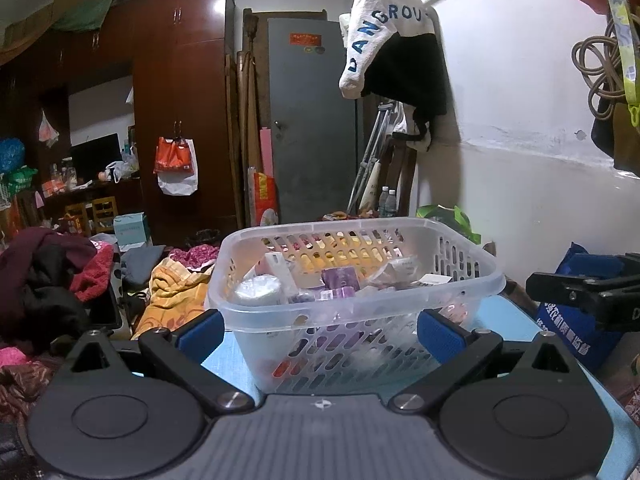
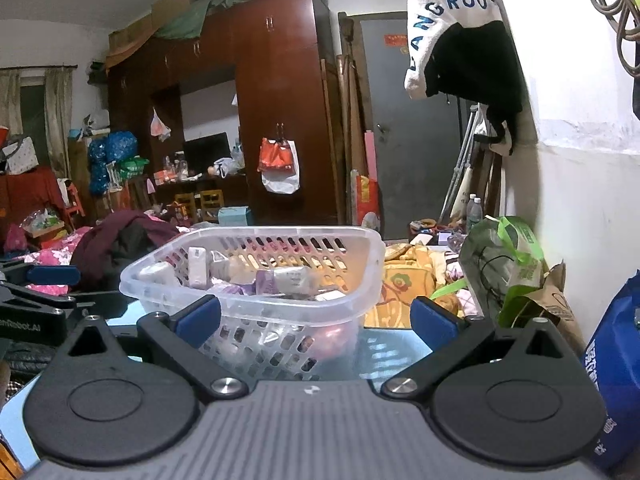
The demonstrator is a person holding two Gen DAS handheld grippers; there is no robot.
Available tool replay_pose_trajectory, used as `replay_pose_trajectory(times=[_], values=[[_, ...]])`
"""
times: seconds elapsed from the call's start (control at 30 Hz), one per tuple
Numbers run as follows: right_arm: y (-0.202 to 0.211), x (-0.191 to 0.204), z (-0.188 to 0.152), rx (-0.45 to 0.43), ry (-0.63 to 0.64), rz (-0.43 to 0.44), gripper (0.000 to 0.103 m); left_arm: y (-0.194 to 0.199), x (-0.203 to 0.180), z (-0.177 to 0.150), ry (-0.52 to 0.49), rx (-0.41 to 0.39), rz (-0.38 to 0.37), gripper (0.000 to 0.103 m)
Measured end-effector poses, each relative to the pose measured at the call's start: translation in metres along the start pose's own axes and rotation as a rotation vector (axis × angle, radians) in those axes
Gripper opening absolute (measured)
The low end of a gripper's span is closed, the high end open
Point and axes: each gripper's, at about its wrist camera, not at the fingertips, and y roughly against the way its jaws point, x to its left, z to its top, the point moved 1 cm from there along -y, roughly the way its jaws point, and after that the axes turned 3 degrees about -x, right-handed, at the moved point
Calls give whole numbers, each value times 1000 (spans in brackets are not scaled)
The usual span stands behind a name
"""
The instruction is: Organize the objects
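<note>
Status: both grippers idle, nothing held

- Basket (image 1: 360, 276): clear plastic, slotted walls, centre of the left wrist view, resting on a light blue surface (image 1: 224, 354); in the right wrist view, left of centre (image 2: 256, 280)
- Contents: white round tub (image 1: 258, 290), purple packet (image 1: 340, 280), white bottle (image 2: 198, 266), several small packets, all inside the rim
- Left gripper (image 1: 320, 330): jaws spread wide, blue pads (image 1: 202, 332) flanking the near wall of the basket, apparently just short of contact
- Right gripper (image 2: 316, 320): jaws spread wide, empty, left pad in front of the near wall, right pad past the right corner
- Surroundings: green bag (image 2: 508, 264) in the right half of the right wrist view, blue bag (image 1: 580, 320) at right edge of the left wrist view, pile of clothes (image 1: 52, 276) at left

Step in hand, as judged: basket appears filled; likely next action is to grip and shift it, or add a further item

Procedure for a clean grip:
- Pinch the rim, not the slotted wall; thin plastic likely to flex
- Take opposite sides with both grippers to prevent tilt
- Lift level, slowly; loose contents liable to slide
- Avoid snagging a pad in a slot
</note>
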Motion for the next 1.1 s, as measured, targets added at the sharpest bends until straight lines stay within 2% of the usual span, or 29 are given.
replay_pose_trajectory(times=[0.2,1.1], values=[[-3,0,-3,23,0,-6,103,-1,-4,1,-9,1,-2,103],[0,-2,-6,13,7,1,103,-6,-6,-4,4,19,-12,103]])
